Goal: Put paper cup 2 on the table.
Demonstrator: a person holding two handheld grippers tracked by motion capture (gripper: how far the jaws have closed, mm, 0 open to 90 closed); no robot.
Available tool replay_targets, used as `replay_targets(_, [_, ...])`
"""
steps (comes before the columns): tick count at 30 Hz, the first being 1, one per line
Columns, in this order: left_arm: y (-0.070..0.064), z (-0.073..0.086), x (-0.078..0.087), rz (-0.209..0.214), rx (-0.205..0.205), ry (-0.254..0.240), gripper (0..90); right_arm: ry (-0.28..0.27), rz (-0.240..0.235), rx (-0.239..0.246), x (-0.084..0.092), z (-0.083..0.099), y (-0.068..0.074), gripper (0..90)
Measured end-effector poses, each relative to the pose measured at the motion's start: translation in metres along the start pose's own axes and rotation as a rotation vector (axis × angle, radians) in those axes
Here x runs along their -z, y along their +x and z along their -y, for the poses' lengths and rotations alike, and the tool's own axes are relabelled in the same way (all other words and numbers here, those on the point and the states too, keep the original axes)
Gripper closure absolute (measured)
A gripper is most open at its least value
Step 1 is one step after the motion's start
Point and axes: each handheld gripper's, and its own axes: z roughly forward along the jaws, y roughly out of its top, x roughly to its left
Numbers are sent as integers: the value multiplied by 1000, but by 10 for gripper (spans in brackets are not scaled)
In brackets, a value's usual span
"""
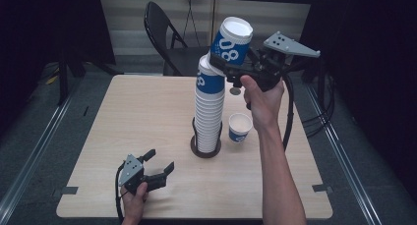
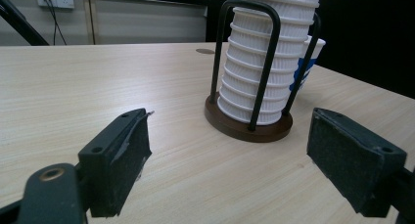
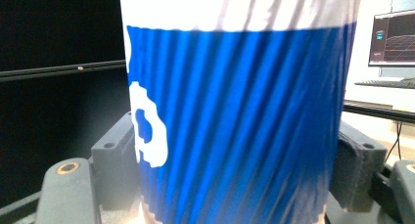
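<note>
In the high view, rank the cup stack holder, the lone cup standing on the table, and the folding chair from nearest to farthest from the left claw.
1. Cup stack holder, table centre, right of the left claw.
2. Lone cup, beyond the holder, to its right.
3. Folding chair, past the table's far edge.

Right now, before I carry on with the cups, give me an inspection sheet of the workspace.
Surface: light wooden table, flat, bare where no cups stand.
Job's things: tall stack of cups in a dark wire holder; one blue-and-white cup held tilted beside the stack's top; one single cup upright on the table to the right of the holder.
Clutter: nothing seen.
Grippers: right gripper raised, fingers clamped on the tilted cup; left gripper low over the near left of the table, open, holding nothing.
Cables: a black cable hangs from the right gripper; more cables on the floor at right.
Surroundings: folding chair behind the table; dark room.
</note>
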Motion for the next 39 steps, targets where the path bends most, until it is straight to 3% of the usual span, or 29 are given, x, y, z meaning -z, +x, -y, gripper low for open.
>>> replay_targets(18, [-2,0,1,-13,-13,-5,163,-3,41,-31,39,10,-5,217])
replay_targets(28, [-2,0,1,-5,-17,-5,160,-12,43,-67,55,30,-3,216])
replay_targets(37, [-1,0,1,1,-12,-8,171,27,54,-112,63,58,-7,217])
replay_targets(39, [-1,1,1,-14,-9,-17,167,31,55,-118,64,66,-6,216])
